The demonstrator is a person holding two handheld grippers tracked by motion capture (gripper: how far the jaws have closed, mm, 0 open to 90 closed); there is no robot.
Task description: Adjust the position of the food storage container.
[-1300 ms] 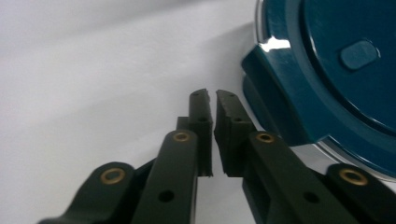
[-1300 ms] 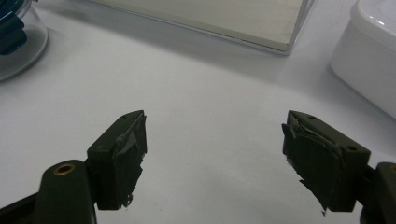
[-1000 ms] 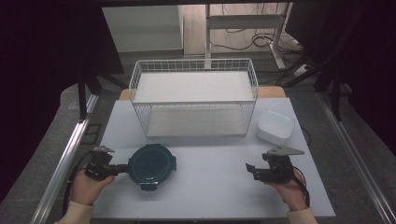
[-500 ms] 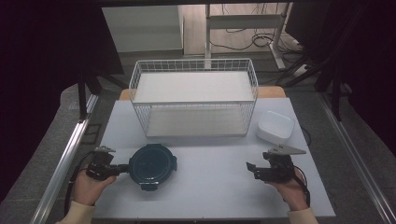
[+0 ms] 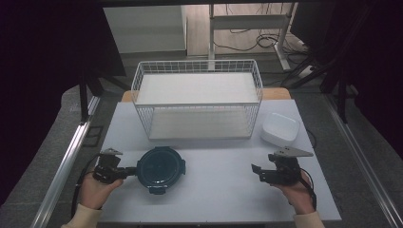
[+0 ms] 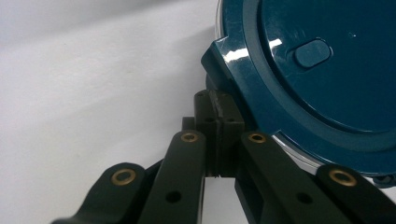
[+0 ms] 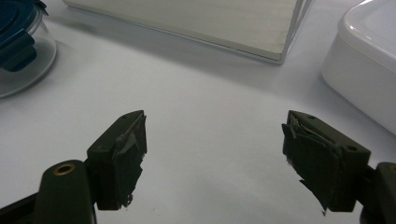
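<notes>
A round clear container with a dark teal clip-on lid (image 5: 160, 168) stands on the white table (image 5: 218, 194), front left. My left gripper (image 5: 129, 172) lies at its left side. In the left gripper view the jaws are shut with pads pressed together (image 6: 217, 107), their tips right against one side clip of the lid (image 6: 327, 70); I cannot tell whether anything is pinched. My right gripper (image 5: 255, 171) rests front right with jaws wide apart and nothing between them (image 7: 215, 154). The container (image 7: 18, 42) shows far left in the right gripper view.
A white wire basket (image 5: 197, 102) with a pale board in its bottom (image 7: 201, 23) stands at the back middle. To its right, just beyond my right gripper, sits a white lidded box (image 5: 280, 129) (image 7: 369, 70). Bare table lies between the grippers.
</notes>
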